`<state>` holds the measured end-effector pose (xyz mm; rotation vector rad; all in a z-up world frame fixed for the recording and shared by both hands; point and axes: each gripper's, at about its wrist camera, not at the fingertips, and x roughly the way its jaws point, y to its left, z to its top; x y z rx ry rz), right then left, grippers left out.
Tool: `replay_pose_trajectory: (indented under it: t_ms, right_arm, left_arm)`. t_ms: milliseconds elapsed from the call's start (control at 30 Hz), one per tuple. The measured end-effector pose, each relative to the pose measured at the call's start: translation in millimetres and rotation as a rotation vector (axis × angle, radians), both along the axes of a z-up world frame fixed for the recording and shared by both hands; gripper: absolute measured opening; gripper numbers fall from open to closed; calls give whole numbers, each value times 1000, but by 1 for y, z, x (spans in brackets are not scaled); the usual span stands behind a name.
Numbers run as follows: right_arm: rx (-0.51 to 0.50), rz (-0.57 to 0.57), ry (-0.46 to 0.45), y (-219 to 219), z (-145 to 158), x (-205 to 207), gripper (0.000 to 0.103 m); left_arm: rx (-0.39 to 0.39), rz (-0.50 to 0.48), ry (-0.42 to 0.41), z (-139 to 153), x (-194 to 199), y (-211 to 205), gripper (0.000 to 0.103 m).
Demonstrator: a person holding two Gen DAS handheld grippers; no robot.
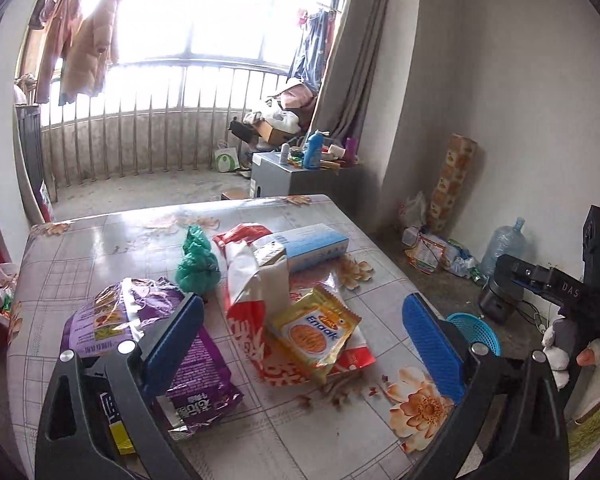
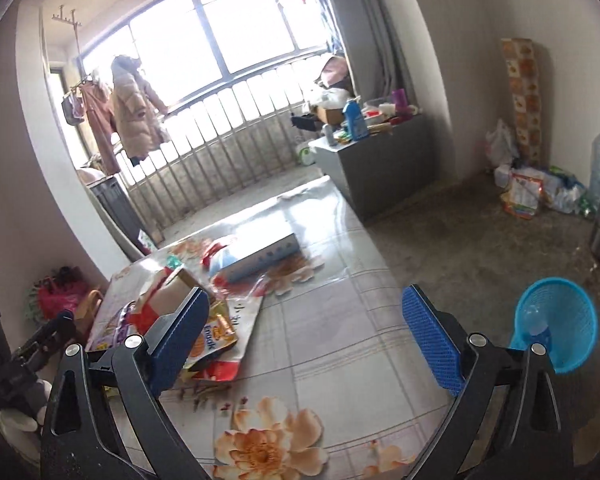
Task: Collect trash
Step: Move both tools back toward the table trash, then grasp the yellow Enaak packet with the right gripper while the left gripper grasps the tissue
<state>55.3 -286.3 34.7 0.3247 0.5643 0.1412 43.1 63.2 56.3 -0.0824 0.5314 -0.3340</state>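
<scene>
1. A beige padded coat (image 1: 94,40) is hanging in front of the bright window (image 1: 204,8) at the upper left of the frame.
2. A grey cabinet (image 1: 284,178) is standing in the middle, and a blue bottle (image 1: 314,150) is standing on top of it.
3. A patterned roll (image 1: 454,184) is leaning against the wall at the right.
4. A big water jug (image 1: 504,246) is standing on the floor at the right edge.

tablecloth (image 1: 236,432): pale grid, orange flowers
snack bag (image 1: 148,320): purple
biscuit packet (image 1: 314,332): yellow (orange print)
knotted bag (image 1: 198,262): green
basket (image 2: 556,322): blue mesh
</scene>
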Motion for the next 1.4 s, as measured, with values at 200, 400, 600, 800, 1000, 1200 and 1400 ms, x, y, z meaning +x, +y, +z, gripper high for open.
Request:
replay_pose_trajectory:
  t_ms: [200, 400, 600, 800, 1000, 1200, 1400]
  right_arm:
    - [94, 134, 88, 41, -2, 28, 79]
    - [116, 201, 209, 74, -25, 49, 64]
    - [90, 237, 288, 96, -45, 70, 60]
    - [106, 244, 339, 102, -58, 84, 48]
    - [107, 299, 332, 104, -55, 87, 43]
    - [57, 378, 341, 120, -59, 100, 43]
    - [54, 436, 410, 136, -75, 107, 32]
  left_arm:
    - [-12, 26, -7, -11, 10, 19, 97]
    - [2, -3, 42, -29, 37, 13, 89]
    - [-45, -40, -10, -19, 46, 13, 76]
    - [-196, -259, -1, -13, 46, -6, 58]
    - [-92, -212, 129, -50, 70, -28, 45]
    - [-67, -86, 192, -69, 81, -10, 44]
    - [-3, 31, 208, -73, 87, 1, 44]
